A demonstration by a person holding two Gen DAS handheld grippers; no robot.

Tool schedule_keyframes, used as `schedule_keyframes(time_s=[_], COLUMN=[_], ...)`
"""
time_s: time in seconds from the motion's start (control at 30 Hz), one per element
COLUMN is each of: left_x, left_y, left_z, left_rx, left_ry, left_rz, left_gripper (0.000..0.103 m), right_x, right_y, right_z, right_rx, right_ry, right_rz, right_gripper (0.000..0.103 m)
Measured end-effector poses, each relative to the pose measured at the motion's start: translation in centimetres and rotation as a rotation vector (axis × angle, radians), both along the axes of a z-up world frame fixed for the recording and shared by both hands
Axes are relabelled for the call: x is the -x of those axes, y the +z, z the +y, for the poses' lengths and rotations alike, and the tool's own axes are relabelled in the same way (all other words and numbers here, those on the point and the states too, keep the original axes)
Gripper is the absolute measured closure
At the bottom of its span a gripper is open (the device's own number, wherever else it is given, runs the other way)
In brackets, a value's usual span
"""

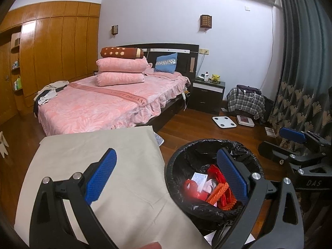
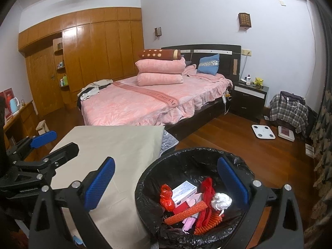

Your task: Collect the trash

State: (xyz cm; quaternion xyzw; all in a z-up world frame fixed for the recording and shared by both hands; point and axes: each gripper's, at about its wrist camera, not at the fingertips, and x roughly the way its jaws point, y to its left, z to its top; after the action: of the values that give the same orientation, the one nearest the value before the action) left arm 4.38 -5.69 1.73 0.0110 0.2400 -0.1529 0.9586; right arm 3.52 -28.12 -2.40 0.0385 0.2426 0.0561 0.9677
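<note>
Trash (image 2: 193, 205) fills the black-lined bin (image 2: 244, 167) beside the bench (image 2: 116, 145) (orange brush (image 2: 184, 212) lying slantwise); left gripper (image 1: 166, 176) and right gripper (image 2: 166, 183) both spread wide, empty.

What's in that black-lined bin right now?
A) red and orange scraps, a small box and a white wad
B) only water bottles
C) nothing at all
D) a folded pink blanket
A: the bin holds red wrappers, an orange ridged piece, a small box and a white wad.
</note>
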Motion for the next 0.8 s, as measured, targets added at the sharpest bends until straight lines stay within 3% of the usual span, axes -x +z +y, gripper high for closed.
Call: schedule_keyframes(time_s=[0.8], left_x=[0.08], left_y=[-0.41], left_z=[-0.06], left_rx=[-0.007], left_ry=[0.004], left_rz=[0.002], left_gripper=[0.008], right_x=[-0.02], right_y=[-0.01], right_z=[0.27], right_rx=[0.003], right_ry=[0.001], right_rz=[-0.001], right_gripper=[0.006])
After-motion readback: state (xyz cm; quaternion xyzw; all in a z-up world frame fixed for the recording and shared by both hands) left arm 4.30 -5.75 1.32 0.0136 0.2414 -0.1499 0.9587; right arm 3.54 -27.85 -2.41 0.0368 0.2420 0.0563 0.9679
